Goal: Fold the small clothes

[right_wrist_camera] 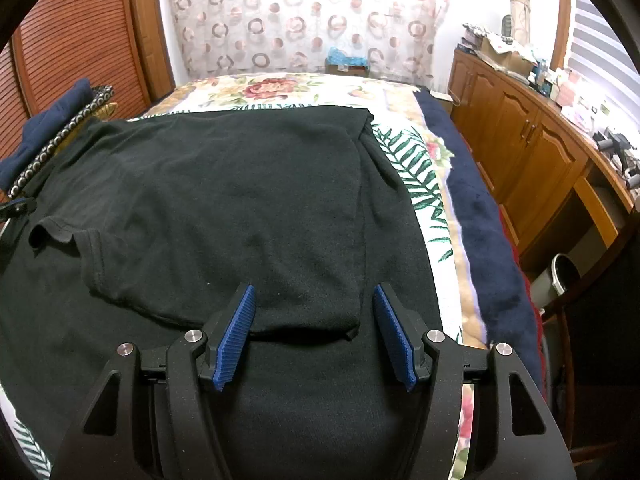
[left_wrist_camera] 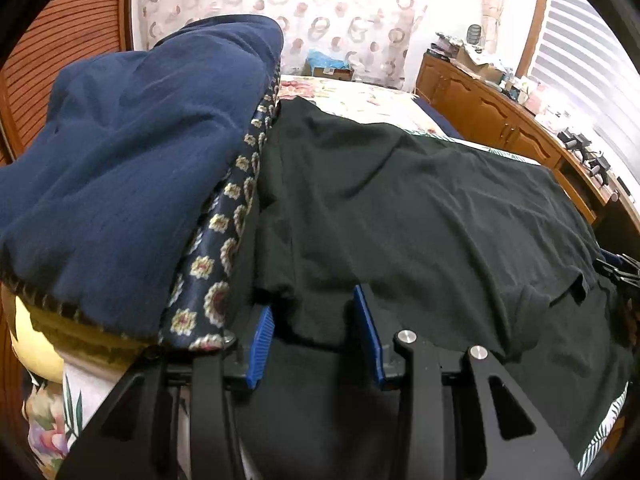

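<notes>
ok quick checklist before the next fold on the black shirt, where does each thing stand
1. Black shirt spread on the bed: ok.
2. Right sleeve folded in over the body: ok.
3. Left gripper open, fabric edge between the fingers, not pinched: ok.
4. Right gripper open over the near hem: ok.
5. Pile of clothes touching the shirt's left edge: not ok.
6. Shirt smooth: not ok, wrinkled.
</notes>
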`<action>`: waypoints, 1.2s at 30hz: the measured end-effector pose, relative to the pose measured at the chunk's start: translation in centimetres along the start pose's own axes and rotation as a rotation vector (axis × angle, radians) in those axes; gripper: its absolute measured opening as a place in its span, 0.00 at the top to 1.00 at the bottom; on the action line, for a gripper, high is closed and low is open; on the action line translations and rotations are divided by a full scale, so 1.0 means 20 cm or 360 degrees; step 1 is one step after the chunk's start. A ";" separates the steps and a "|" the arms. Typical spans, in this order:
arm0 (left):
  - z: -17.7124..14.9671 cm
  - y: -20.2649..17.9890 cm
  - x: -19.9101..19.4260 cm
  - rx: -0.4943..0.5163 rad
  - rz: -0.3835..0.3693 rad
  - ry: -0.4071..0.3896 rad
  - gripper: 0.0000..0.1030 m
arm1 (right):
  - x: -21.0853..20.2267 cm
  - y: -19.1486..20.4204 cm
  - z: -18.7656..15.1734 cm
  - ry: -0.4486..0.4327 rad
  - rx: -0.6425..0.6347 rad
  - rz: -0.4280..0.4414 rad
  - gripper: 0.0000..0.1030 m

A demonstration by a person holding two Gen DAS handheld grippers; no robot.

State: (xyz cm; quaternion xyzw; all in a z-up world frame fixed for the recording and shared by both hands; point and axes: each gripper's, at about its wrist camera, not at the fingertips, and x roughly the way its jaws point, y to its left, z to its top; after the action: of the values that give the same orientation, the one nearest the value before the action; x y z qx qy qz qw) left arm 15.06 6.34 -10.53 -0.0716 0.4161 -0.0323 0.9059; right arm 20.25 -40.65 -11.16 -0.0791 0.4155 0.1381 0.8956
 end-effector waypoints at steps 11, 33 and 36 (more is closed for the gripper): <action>0.02 -0.02 -0.11 0.0054 -0.0024 -0.0184 0.99 | 0.00 0.00 0.00 0.0004 0.0010 0.0004 0.39; -0.08 0.03 -0.71 -0.0017 -0.0219 -0.0532 1.00 | -0.50 0.00 0.13 -0.0338 -0.0032 0.0201 0.94; -0.18 0.04 -0.76 -0.0016 -0.0220 -0.0521 1.00 | -0.62 -0.01 0.09 -0.0363 -0.0026 0.0233 0.94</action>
State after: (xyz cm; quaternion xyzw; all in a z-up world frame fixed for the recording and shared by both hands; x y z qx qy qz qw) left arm 2.48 8.54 -1.50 -0.1089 0.2573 -0.0804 0.9568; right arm 13.94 -42.69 -0.51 -0.0396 0.3143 0.2147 0.9239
